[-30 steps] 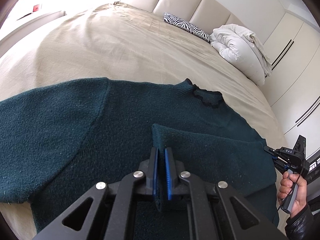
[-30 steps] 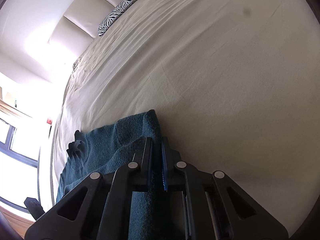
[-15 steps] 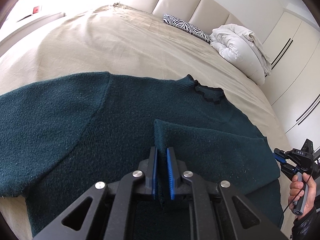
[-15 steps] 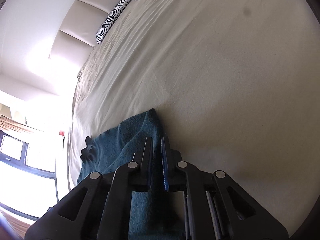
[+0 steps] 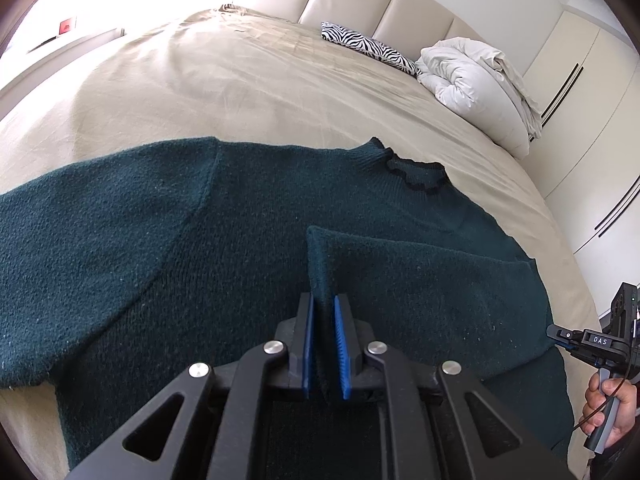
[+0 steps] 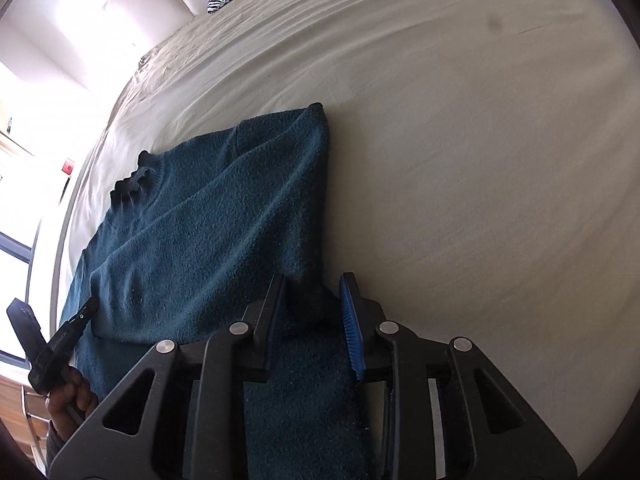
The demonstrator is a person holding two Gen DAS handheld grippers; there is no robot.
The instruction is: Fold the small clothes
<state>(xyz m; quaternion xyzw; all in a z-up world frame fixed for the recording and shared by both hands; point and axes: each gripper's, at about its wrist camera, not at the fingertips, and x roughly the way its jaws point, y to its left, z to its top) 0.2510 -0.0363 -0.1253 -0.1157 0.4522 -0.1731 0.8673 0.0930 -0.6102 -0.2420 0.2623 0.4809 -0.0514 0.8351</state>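
Pinching the cuff end of the folded-over sleeve [image 5: 420, 276], the left gripper [image 5: 323, 344] has its jaws nearly closed on the knit, probably to keep that fold from sliding off the body. The right gripper [image 6: 316, 320] has its jaws parted, with cloth between them that they do not seem to press, though the view there is dim. The sweater [image 5: 168, 248] lies flat on the bed [image 5: 248, 80], collar [image 5: 416, 176] ahead of the left jaws; its long axis runs sleeve to sleeve, crosswise to them, the other sleeve spread left.
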